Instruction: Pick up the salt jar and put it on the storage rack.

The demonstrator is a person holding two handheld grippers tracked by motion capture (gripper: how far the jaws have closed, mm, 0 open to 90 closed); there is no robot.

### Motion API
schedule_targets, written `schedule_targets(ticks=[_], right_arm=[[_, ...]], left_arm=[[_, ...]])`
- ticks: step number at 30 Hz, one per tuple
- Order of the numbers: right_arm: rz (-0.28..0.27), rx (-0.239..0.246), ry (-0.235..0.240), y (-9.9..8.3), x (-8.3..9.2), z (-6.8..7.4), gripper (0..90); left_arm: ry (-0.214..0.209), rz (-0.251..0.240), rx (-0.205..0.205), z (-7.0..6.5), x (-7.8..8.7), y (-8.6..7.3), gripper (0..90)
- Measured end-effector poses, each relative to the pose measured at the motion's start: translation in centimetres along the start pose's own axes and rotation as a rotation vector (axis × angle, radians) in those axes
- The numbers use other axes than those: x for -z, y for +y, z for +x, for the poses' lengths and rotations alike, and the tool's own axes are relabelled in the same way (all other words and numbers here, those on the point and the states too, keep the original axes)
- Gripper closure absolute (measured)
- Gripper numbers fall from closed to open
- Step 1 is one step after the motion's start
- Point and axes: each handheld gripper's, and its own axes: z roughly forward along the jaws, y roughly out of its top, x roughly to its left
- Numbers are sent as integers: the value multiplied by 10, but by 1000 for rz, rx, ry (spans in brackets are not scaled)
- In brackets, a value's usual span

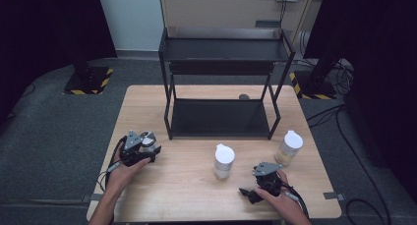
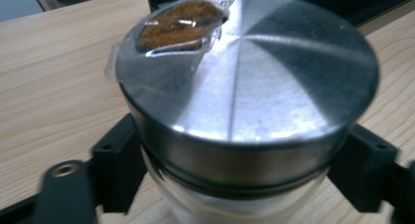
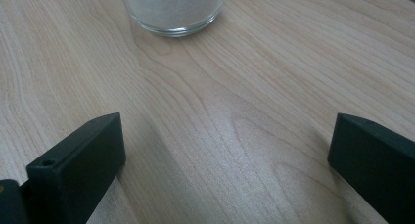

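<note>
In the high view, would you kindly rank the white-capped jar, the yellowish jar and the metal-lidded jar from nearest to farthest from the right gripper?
From the right gripper:
1. White-capped jar, just ahead, table centre.
2. Yellowish jar, toward the right edge.
3. Metal-lidded jar, far left, inside the left gripper.

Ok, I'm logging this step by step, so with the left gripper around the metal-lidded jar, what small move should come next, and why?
Probably a short straight lift. The left gripper has its jaws pressed on both sides of the jar just under the steel lid, so the grip looks set. The jar appears still to stand on the table, and the black rack stands open behind it. The right gripper is open over bare wood.
</note>
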Motion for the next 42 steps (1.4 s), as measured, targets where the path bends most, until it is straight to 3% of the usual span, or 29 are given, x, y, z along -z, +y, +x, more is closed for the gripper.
schedule_targets(ticks=[4,9,14,25,42], right_arm=[[0,0,0,0,0,0,10],[0,0,0,0,0,0,10],[0,0,0,0,0,0,10],[0,0,0,0,0,0,10],[0,0,0,0,0,0,10]], left_arm=[[-14,8,20,4,0,2,298],[-4,3,54,2,1,2,300],[17,-24,58,-1,10,6,300],[11,-17,29,-11,17,15,300],[-14,1,-4,-19,16,21,299]])
